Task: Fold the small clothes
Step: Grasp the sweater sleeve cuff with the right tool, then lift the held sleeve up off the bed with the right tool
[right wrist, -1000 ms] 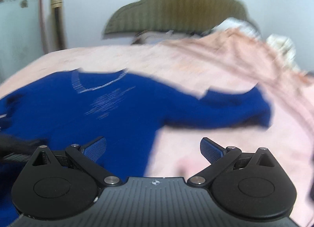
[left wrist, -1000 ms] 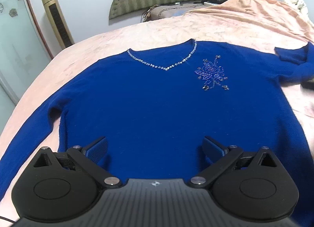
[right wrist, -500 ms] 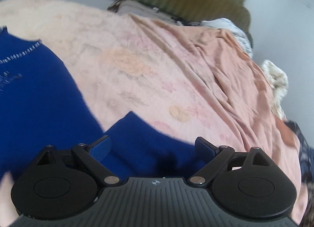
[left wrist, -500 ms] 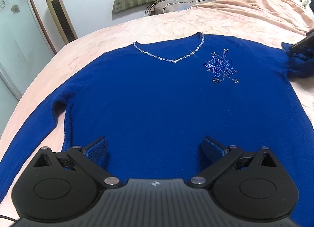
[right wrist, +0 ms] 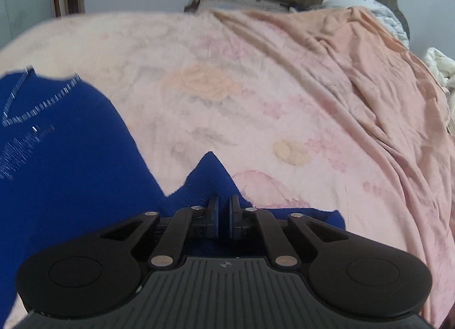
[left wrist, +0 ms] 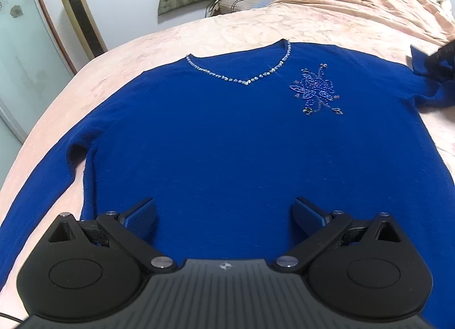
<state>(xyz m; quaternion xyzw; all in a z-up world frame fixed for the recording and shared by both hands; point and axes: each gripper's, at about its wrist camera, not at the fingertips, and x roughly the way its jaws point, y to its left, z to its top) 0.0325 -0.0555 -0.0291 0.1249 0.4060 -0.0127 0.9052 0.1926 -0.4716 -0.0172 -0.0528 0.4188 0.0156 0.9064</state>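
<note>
Royal-blue knit sweater with beaded V-neck [left wrist: 227,135] flat mid-bed; pink floral bedspread [right wrist: 227,95] bare beyond. Right tongs [right wrist: 223,215] just clamped its sleeve; left tongs [left wrist: 224,215] apart over hem.

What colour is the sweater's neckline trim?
Silvery beads on the blue sweater, along the neckline trim; clearest in the left wrist view.

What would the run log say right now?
right hand-held gripper: shut on sleeve | left hand-held gripper: open over blue sweater
</note>
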